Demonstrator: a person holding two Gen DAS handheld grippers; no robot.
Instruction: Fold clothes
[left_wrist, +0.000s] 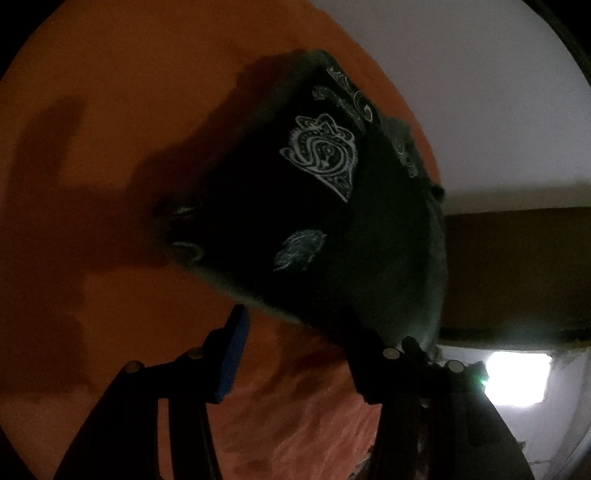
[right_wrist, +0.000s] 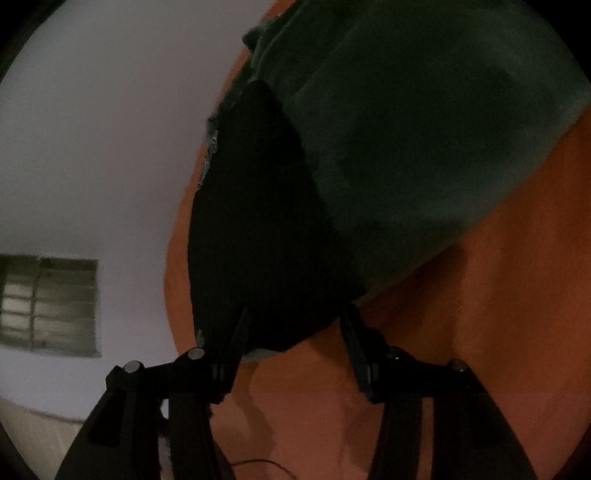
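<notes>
A black cloth (left_wrist: 295, 192) with white paisley prints lies bunched on the orange sheet (left_wrist: 110, 147). Its greenish, plain part (left_wrist: 399, 266) runs to the right. My left gripper (left_wrist: 303, 332) stands open just below the cloth's near edge, with a blue pad (left_wrist: 232, 354) showing on its left finger. Its right finger is dark against the cloth, so I cannot tell whether they touch. In the right wrist view the black cloth (right_wrist: 266, 221) overlaps the dull green part (right_wrist: 424, 129). My right gripper (right_wrist: 295, 314) is open, and the cloth's near edge reaches down between its spread fingers.
The orange sheet (right_wrist: 480, 314) covers the surface on all sides. A white wall (left_wrist: 480, 92) rises behind, with a brown band (left_wrist: 517, 266) and a bright light (left_wrist: 517, 380) low on the right. A barred window (right_wrist: 48, 306) is set in the wall (right_wrist: 92, 147).
</notes>
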